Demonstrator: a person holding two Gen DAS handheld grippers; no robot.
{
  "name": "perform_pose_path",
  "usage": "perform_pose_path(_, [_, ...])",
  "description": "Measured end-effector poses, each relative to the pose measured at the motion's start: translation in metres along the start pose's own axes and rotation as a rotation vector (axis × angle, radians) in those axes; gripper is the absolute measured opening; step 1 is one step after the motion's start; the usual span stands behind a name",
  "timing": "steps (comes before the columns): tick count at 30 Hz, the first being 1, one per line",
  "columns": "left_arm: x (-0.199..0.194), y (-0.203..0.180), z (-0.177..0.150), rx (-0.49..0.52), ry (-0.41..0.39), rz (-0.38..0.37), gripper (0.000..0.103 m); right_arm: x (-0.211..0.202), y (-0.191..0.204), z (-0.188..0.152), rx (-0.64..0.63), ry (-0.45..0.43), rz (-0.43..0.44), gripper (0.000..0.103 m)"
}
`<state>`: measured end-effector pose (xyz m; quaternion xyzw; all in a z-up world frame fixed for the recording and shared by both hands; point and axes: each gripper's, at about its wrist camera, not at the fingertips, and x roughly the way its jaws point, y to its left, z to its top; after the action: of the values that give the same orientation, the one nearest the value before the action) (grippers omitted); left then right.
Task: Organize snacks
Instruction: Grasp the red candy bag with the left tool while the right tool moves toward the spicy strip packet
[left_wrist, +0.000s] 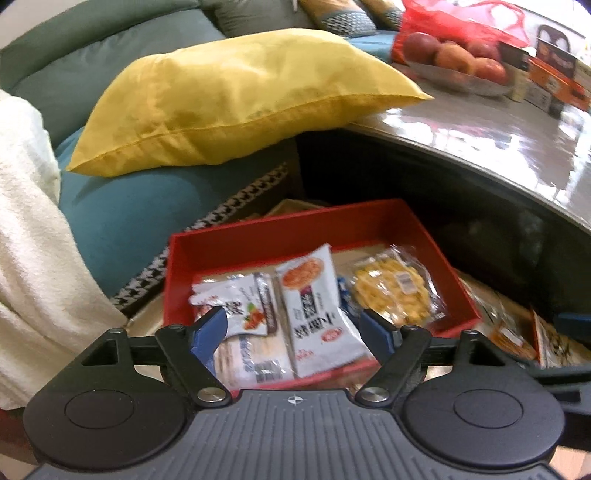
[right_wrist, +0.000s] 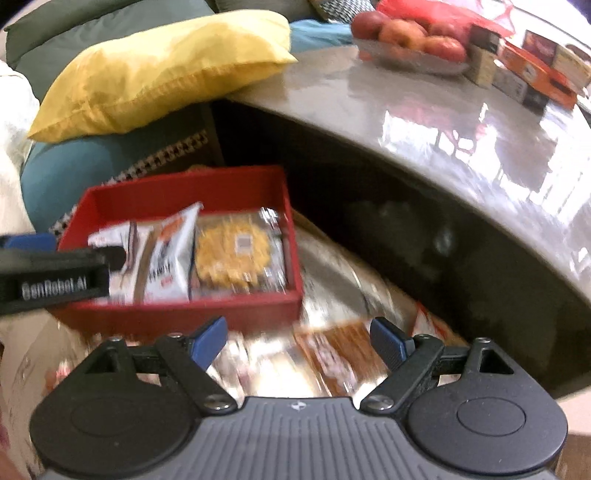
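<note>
A red box (left_wrist: 288, 225) holds several snack packets: white packets (left_wrist: 314, 306) and a clear-wrapped yellow cake (left_wrist: 391, 291). My left gripper (left_wrist: 293, 328) is open, empty, just above the box's near side over the white packets. In the right wrist view the red box (right_wrist: 184, 306) sits left of centre with the yellow cake (right_wrist: 232, 254) inside. My right gripper (right_wrist: 299, 341) is open and empty above blurred loose snack packets (right_wrist: 332, 354) lying outside the box to its right. The left gripper's arm shows at the left edge of the right wrist view (right_wrist: 51, 284).
A glossy grey table (left_wrist: 480, 140) curves over the box at right, carrying a fruit bowl (left_wrist: 454, 62) and boxes (left_wrist: 554, 74). A yellow pillow (left_wrist: 236, 96), teal cushion (left_wrist: 122, 210) and white blanket (left_wrist: 33, 240) lie at left. More packets (left_wrist: 517, 332) lie right of the box.
</note>
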<state>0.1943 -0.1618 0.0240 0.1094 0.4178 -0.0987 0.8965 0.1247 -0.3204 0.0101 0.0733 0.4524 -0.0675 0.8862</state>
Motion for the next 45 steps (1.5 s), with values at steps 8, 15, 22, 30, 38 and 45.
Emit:
perform_pose_path(8, [-0.003,-0.028,-0.018,0.095,0.05,-0.078,0.085,-0.011,-0.024,-0.062,0.04,0.092,0.0,0.082])
perform_pose_path(15, [-0.008,-0.054,-0.049,0.128,0.178,-0.209,0.088,-0.022,-0.051,-0.075,0.081,0.099,-0.043,0.082])
perform_pose_path(22, [0.007,-0.093,-0.09,0.068,0.379,-0.309,0.088,-0.04,-0.086,-0.069,0.178,0.041,-0.046,0.082])
perform_pose_path(30, [0.026,-0.123,-0.094,-0.11,0.47,-0.281,0.087,-0.032,-0.106,-0.064,0.211,0.065,-0.021,0.082])
perform_pose_path(38, [0.02,-0.118,-0.109,-0.007,0.437,-0.212,0.061,0.025,-0.127,-0.053,0.296,0.158,-0.012,0.082])
perform_pose_path(45, [0.014,-0.084,-0.118,0.068,0.422,-0.183,0.061,0.074,-0.107,-0.041,0.255,0.243,-0.057,0.078])
